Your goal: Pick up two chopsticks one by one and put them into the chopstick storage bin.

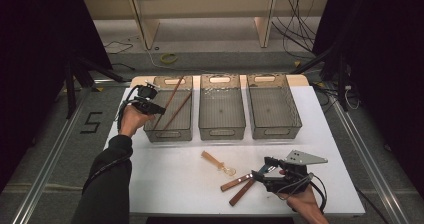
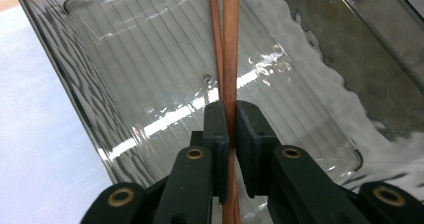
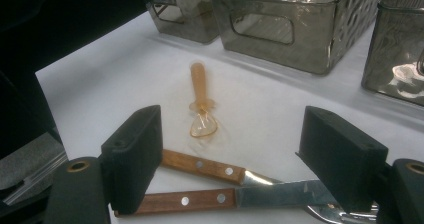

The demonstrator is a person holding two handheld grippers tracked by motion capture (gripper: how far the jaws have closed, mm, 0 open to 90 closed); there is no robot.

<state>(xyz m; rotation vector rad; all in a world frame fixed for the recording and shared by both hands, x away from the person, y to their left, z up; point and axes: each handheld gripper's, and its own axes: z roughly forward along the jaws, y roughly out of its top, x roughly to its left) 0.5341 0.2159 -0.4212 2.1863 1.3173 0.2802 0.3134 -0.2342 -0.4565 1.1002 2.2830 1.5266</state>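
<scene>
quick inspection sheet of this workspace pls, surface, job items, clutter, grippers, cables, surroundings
surface: white table, three clear grey bins side by side at its far edge.
job's things: chopsticks in the left bin, leaning on its far wall; middle bin and right bin look bare; two knives with wooden handles and a clear spoon lie on the table near the front.
clutter: nothing seen.
grippers: left gripper shut on a chopstick over the left bin; right gripper open, low over the knives.
cables: one trails from each gripper; loose cables on the floor beyond.
surroundings: wooden shelf legs, dark curtains, a 5 marked on the floor.
</scene>
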